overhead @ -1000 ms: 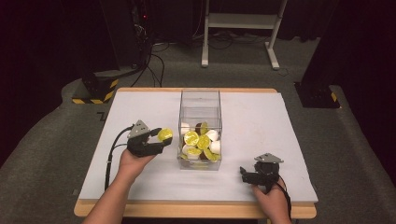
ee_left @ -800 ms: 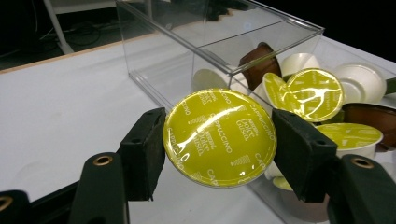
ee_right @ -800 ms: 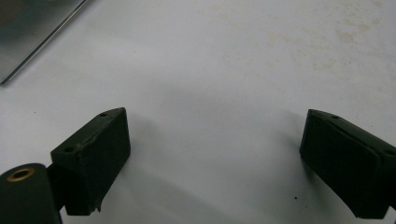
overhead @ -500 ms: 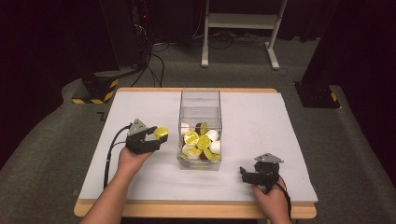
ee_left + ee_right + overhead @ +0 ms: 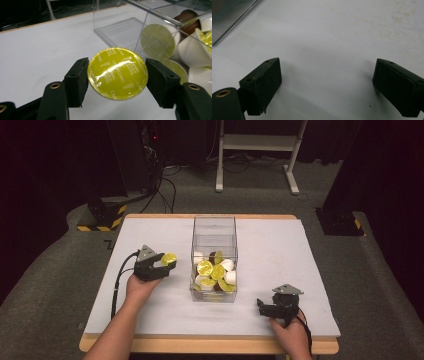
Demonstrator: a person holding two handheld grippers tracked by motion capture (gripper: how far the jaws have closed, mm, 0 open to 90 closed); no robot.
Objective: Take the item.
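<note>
My left gripper (image 5: 159, 266) is clamped on a yellow-lidded coffee capsule (image 5: 117, 73), one pad at each edge of its foil lid, which reads cappuccino. It hangs above the white table (image 5: 125, 240), just left of the clear plastic box (image 5: 214, 227). My pads bite only the thin rim, so I judge that a tilt of my wrist could let the capsule pivot or slip out. To the right of my jaws, the box holds more capsules (image 5: 210, 270), yellow-lidded, white and brown; swinging back carelessly could knock its wall. Farther right, my right gripper (image 5: 265, 306) rests low over the table, jaws apart and empty.
</note>
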